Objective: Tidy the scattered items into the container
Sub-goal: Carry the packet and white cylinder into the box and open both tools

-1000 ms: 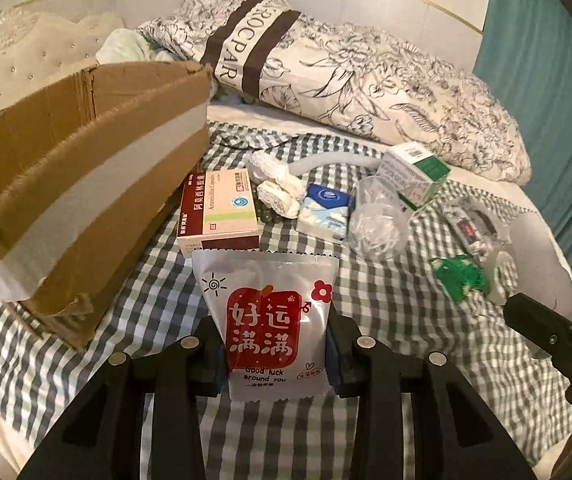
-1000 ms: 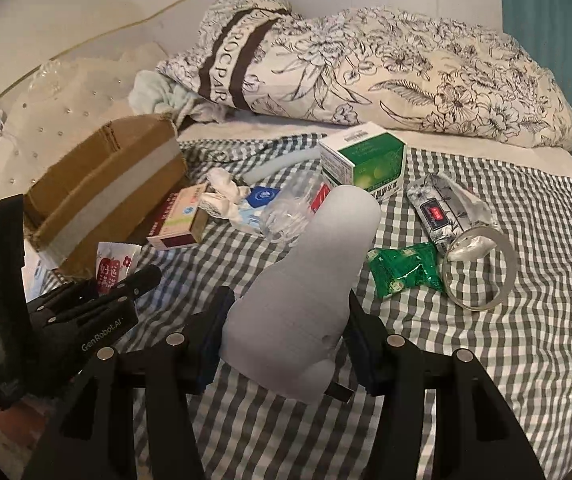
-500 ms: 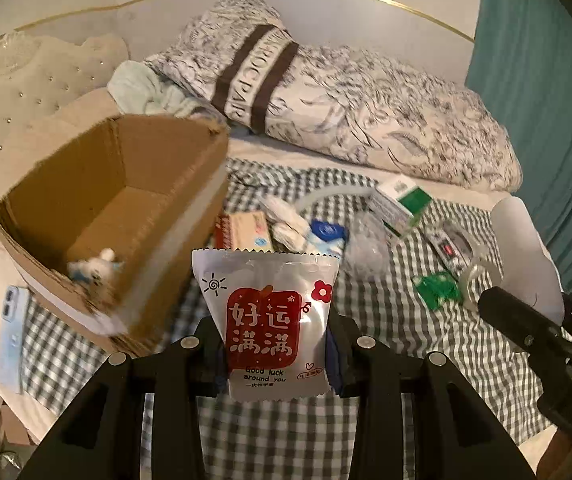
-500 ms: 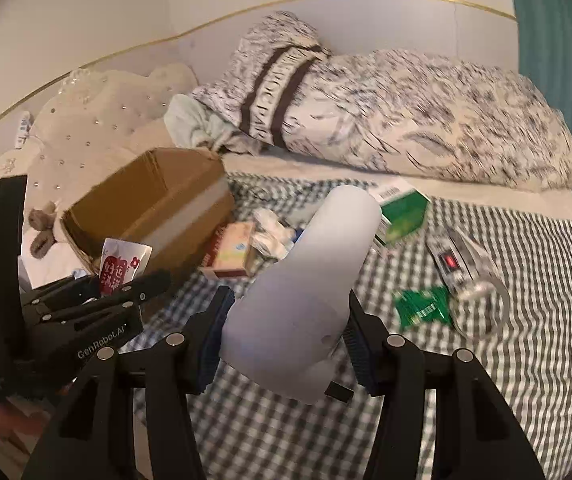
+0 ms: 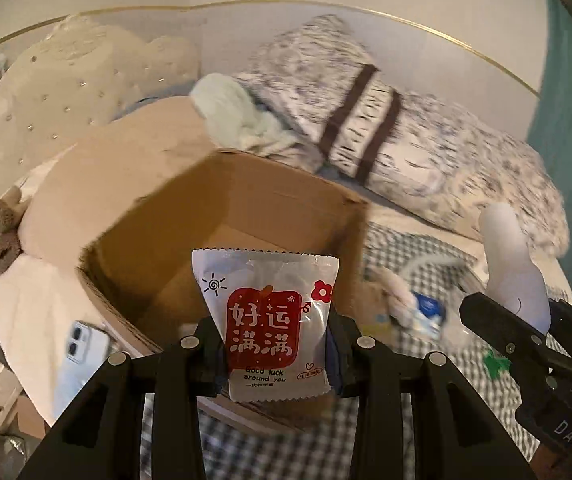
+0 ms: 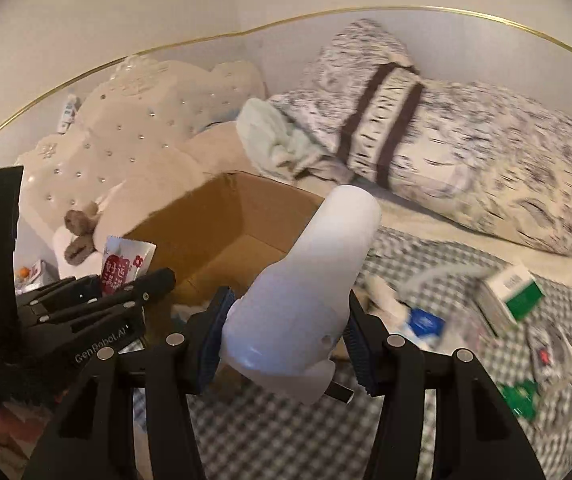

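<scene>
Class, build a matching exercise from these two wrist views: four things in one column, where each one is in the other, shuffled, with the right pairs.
1 snack packet
2 white plastic piece
3 cardboard box
4 green-and-white carton

a lying on the checked bedsheet
b standing open-topped on the bed
c clamped in the left tongs
d clamped in the right tongs

Pairs: 1-c, 2-d, 3-b, 4-a

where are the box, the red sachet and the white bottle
box [image 5: 245, 216]: left wrist view, inner back wall of the open carton
red sachet [image 5: 263, 328]: left wrist view, middle of its red label
white bottle [image 6: 306, 300]: right wrist view, middle of its body
</scene>
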The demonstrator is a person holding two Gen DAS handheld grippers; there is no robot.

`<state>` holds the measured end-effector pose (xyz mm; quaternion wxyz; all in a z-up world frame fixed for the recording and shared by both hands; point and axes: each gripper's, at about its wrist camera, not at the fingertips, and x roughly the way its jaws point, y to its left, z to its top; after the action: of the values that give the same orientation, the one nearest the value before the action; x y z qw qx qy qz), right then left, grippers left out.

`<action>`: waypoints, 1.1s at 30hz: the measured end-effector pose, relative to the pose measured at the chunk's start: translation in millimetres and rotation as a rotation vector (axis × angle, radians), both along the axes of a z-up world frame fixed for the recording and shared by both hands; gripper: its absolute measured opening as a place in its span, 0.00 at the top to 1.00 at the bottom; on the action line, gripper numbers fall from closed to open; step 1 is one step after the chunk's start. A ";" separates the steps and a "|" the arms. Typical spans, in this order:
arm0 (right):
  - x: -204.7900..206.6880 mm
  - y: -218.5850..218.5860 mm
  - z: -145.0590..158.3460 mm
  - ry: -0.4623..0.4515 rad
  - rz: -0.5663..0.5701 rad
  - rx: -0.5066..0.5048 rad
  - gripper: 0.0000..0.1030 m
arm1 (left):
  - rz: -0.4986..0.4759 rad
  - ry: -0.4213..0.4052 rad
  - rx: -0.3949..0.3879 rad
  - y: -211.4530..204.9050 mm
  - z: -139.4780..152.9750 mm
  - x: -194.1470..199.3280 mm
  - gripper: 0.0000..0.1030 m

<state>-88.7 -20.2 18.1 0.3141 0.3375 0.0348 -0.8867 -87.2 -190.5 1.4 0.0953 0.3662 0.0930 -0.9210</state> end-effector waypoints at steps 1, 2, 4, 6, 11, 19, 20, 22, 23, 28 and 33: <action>-4.3 -9.5 -1.4 -0.006 0.015 0.000 0.49 | 0.009 -0.002 0.001 -7.3 -1.7 -2.8 0.63; -9.6 -20.6 -3.0 -0.012 0.030 -0.001 0.49 | 0.017 -0.003 0.003 -13.7 -3.9 -5.1 0.63; -17.5 -39.1 -6.6 -0.014 0.047 0.001 0.49 | 0.032 -0.013 0.011 -26.3 -10.7 -12.1 0.63; -26.0 -56.8 -11.2 -0.017 0.063 0.005 0.49 | 0.041 -0.023 0.017 -33.2 -17.0 -16.4 0.63; -49.8 -81.3 -22.0 -0.031 0.058 0.017 0.49 | 0.041 -0.031 0.024 -42.6 -30.8 -24.3 0.63; -69.9 -103.8 -36.9 -0.042 0.058 0.044 0.49 | 0.056 -0.054 0.023 -48.3 -47.9 -34.3 0.63; -71.2 -104.4 -39.0 -0.048 0.059 0.041 0.48 | 0.055 -0.052 0.014 -47.1 -47.9 -34.4 0.61; -72.3 -104.6 -41.1 -0.050 0.060 0.039 0.47 | 0.050 -0.046 0.022 -46.1 -47.4 -35.0 0.45; -71.4 -104.9 -40.6 -0.038 0.058 0.043 0.37 | 0.062 -0.047 0.016 -46.0 -47.6 -35.6 0.22; -60.7 -93.2 -26.3 0.068 0.014 0.010 0.12 | 0.100 -0.037 -0.023 -40.3 -46.2 -31.3 0.05; -62.0 -65.7 -20.2 0.036 -0.034 -0.035 0.12 | 0.103 -0.044 -0.024 -34.7 -41.8 -23.5 0.05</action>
<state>-150.8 -85.9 -2.0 0.3042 0.3166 0.0192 -0.8982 -110.7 -225.2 -40.4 0.1491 0.3800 0.0987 -0.9075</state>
